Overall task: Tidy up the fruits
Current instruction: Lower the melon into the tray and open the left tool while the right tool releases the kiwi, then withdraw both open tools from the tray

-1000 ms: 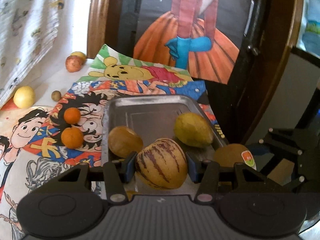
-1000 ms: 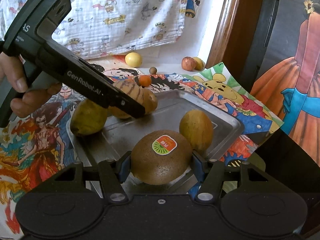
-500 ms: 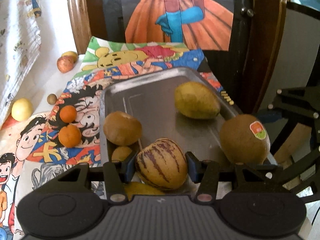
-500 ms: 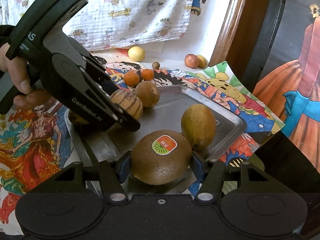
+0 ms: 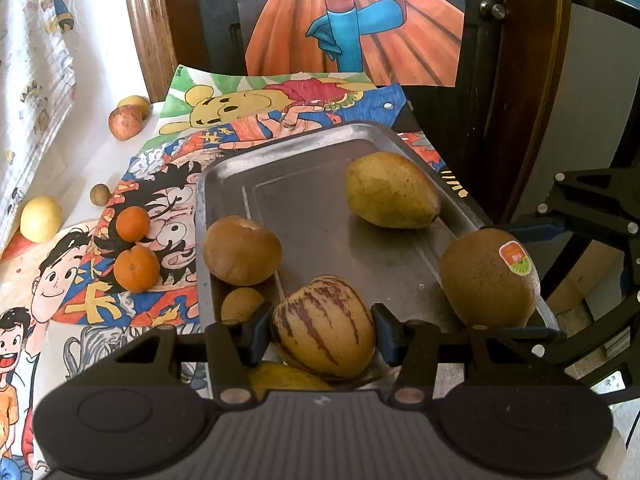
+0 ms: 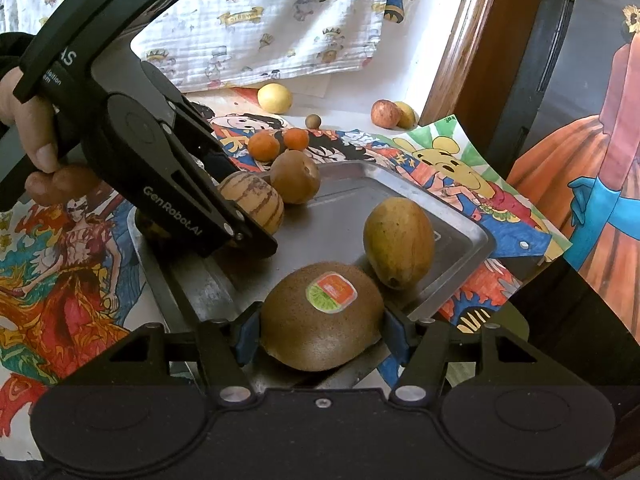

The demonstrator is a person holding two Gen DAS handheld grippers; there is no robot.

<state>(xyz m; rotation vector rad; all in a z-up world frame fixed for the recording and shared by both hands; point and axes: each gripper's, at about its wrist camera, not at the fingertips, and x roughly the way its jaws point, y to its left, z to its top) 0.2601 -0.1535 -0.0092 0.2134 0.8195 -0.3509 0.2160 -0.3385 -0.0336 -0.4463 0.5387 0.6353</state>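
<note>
Your left gripper (image 5: 323,334) is clamped on the striped melon (image 5: 323,327): both blue pads press its flanks, its stripes run fore-aft away from you, and its long axis lies roughly across the jaws. It sits low over the near end of the metal tray (image 5: 304,184); whether it touches the tray floor cannot be told.

Your right gripper (image 6: 322,334) is clamped on the brown kiwi (image 6: 320,320), sticker up, long axis spanning pad to pad. It sits at the tray's near rim, on your side.

Ahead of the left jaws:
- round brown fruit (image 5: 241,250) left-forward, on the tray's left rim.
- smaller brown fruit (image 5: 241,304) just beside the left pad, partly hidden.
- yellow-green mango (image 5: 392,190) right-forward, long axis diagonal, narrow end toward the right rim.
- a yellow fruit (image 5: 288,376) partly hidden under the jaws.

Open room: the tray's middle and far-left floor are bare, straight ahead of the left jaws. In the right wrist view the mango stands just beyond the kiwi, to its right, and the two look close to touching.

Off the tray, left of the left jaws: two oranges (image 5: 136,264) touching on the cartoon poster (image 5: 168,176); farther out, well apart, a yellow fruit (image 5: 41,218), a small brown nut-like fruit (image 5: 99,194), and a red apple (image 5: 125,123).
</note>
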